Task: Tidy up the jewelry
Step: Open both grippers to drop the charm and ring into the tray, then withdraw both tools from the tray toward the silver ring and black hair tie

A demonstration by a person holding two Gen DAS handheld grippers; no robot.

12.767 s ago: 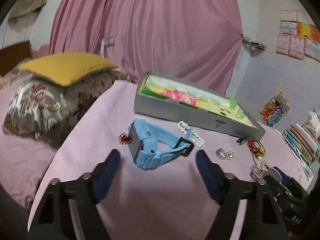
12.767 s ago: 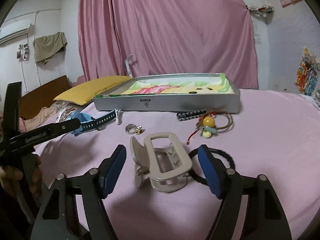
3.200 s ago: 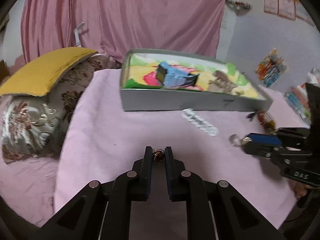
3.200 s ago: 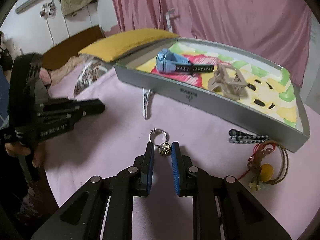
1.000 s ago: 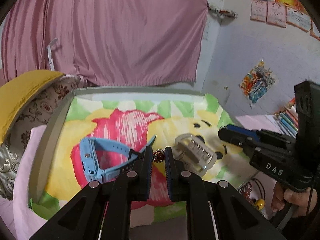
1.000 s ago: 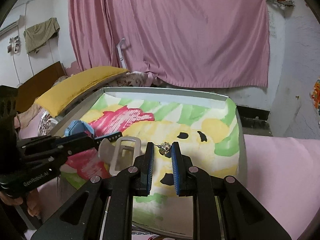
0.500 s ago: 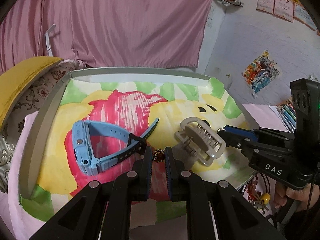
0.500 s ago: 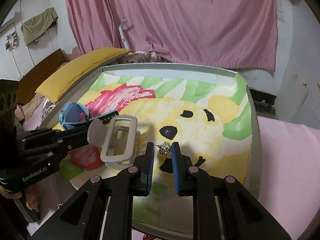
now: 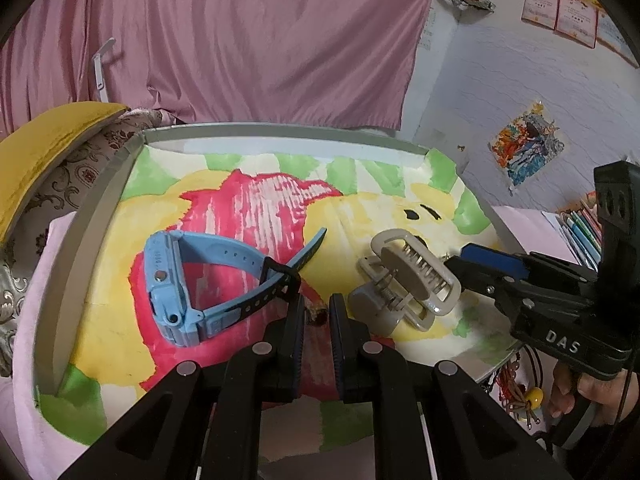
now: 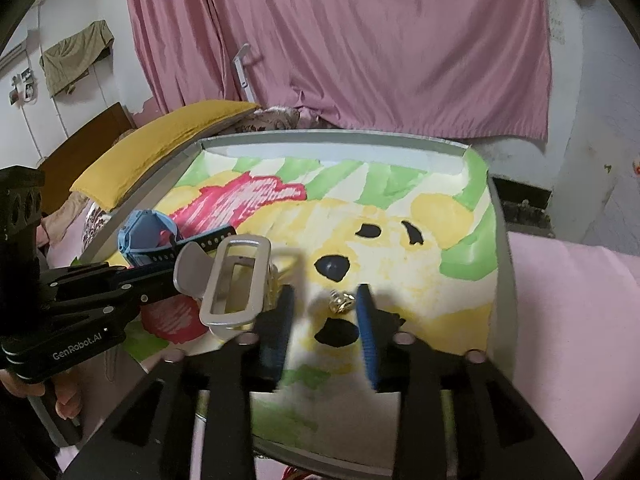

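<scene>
A grey tray [image 9: 80, 264] with a painted lining holds a blue watch [image 9: 172, 280] and a beige claw clip [image 9: 408, 276]. My left gripper [image 9: 318, 304] hangs low over the tray between the two. Its jaws are just starting to open, and a small red-brown earring [image 9: 318, 315] is still pinched between the pads. In the right wrist view my right gripper [image 10: 324, 296] is over the tray [image 10: 504, 280], its jaws opening and blurred. A small gold and silver ring [image 10: 341, 302] sits loose between them, near the right pad. The claw clip [image 10: 236, 280] lies just left of it.
A yellow cushion [image 9: 44, 136] on a patterned pillow lies left of the tray. Pink curtain [image 9: 240, 40] hangs behind it. Hair ties with a yellow bead [image 9: 524, 396] lie on the pink cover right of the tray, and books [image 9: 580, 232] are stacked beyond.
My right gripper's jaws have spread apart and let go of the ring. Both grippers have tipped down closer to the tray floor. The left still holds the earring.
</scene>
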